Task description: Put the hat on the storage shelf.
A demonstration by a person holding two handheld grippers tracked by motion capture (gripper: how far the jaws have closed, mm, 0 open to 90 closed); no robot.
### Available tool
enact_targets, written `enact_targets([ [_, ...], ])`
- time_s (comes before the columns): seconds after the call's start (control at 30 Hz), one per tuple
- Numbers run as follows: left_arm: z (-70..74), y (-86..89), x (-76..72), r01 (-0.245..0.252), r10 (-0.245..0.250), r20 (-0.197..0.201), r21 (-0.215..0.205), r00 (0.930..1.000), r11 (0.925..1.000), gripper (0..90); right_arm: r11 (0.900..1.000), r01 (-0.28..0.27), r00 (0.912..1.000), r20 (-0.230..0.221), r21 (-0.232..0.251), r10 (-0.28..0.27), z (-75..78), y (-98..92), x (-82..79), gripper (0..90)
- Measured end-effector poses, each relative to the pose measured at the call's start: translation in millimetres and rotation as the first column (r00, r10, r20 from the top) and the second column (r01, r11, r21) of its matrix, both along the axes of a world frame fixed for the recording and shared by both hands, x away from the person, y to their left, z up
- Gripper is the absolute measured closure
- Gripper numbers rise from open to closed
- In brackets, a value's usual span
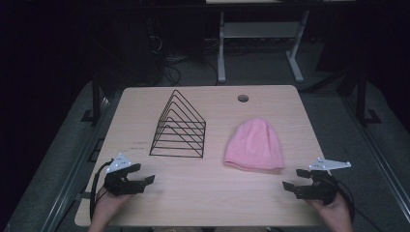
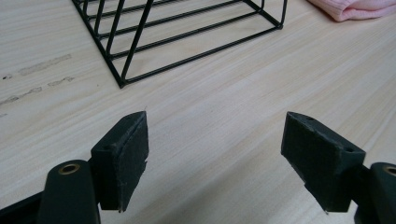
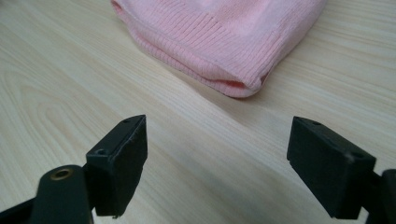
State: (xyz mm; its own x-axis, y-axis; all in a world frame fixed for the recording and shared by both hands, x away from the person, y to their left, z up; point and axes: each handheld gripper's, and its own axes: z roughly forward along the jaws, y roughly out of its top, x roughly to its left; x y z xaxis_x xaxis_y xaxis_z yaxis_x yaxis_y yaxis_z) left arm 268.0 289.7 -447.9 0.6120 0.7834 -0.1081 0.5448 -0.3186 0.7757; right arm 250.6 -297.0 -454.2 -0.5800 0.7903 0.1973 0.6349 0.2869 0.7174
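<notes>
No legible text or labels

On the table (image 1: 212,193) I found a wire rack (image 1: 180,126) left of centre and a knitted hat (image 1: 255,146) to its right, apart. My left hand-held gripper (image 1: 145,175) sat near-left, my right hand-held gripper (image 1: 293,180) near-right, both before them.

Pink beanie (image 1: 254,145) flat on the table (image 1: 212,193), right of a black wire rack (image 1: 179,126). Left tool (image 1: 144,174) and right tool (image 1: 293,178) near the front edge, jaws apart, empty.
</notes>
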Motion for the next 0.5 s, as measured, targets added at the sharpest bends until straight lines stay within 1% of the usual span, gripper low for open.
enact_targets([
  [0.07, -0.5, 0.1, 0.5, 0.005, -0.006, 0.002, 0.005, 1.0, 1.0, 23.3, 1.0, 0.001, 1.0, 0.002, 0.002, -0.001, 0.3, 1.1, 0.8, 19.7],
  [0.13, -1.2, 1.4, 0.8, 0.011, -0.011, -0.004, 0.022, 0.9999, 0.9997, 23.4, 1.0, 0.001, 1.0, 0.004, 0.002, -0.001, 1.8, 3.2, 2.5, 19.7],
  [0.17, -2.3, 1.1, 0.8, 0.004, -0.004, -0.005, 0.002, 1.0, 1.0, 23.3, 1.0, 0.003, 1.0, -0.001, 0.013, -0.003, 2.8, 4.1, 3.7, 19.7],
  [0.23, -2.3, 2.1, 1.3, 0.001, -0.001, -0.008, 0.005, 1.0, 1.0, 23.4, 1.0, 0.007, 1.0, -0.003, 0.016, -0.007, 6.0, 6.7, 6.1, 19.7],
  [0.3, -2.0, 3.0, 1.7, 0.0, 0.0, -0.005, 0.003, 1.0, 1.0, 23.4, 1.0, -0.005, 1.0, 0.008, 0.013, 0.005, 9.3, 8.6, 9.5, 19.7],
  [0.37, -2.3, 3.9, 1.1, -0.008, 0.008, -0.006, -0.006, 1.0, 0.9999, 23.4, 1.0, -0.001, 1.0, -0.002, 0.01, 0.001, 13.6, 9.7, 12.9, 19.7],
  [0.4, -2.2, 4.5, 1.0, -0.003, 0.003, -0.002, 0.0, 1.0, 1.0, 23.4, 1.0, -0.003, 1.0, 0.002, -0.002, 0.003, 17.0, 9.1, 15.6, 19.9],
  [0.43, -2.2, 4.0, 0.0, -0.007, 0.007, -0.004, -0.004, 1.0, 1.0, 23.4, 1.0, -0.002, 1.0, 0.001, -0.004, 0.002, 19.3, 8.3, 16.9, 20.2],
  [0.47, -2.3, 4.3, -0.3, -0.001, 0.001, -0.002, 0.001, 1.0, 1.0, 23.4, 1.0, -0.01, 0.9999, 0.008, 0.001, 0.01, 21.9, 6.8, 19.7, 20.3],
  [0.5, -2.3, 4.3, -0.4, -0.001, 0.001, -0.002, 0.002, 1.0, 1.0, 23.4, 1.0, -0.016, 0.9999, 0.006, 0.003, 0.016, 27.9, 5.1, 24.9, 20.2],
])
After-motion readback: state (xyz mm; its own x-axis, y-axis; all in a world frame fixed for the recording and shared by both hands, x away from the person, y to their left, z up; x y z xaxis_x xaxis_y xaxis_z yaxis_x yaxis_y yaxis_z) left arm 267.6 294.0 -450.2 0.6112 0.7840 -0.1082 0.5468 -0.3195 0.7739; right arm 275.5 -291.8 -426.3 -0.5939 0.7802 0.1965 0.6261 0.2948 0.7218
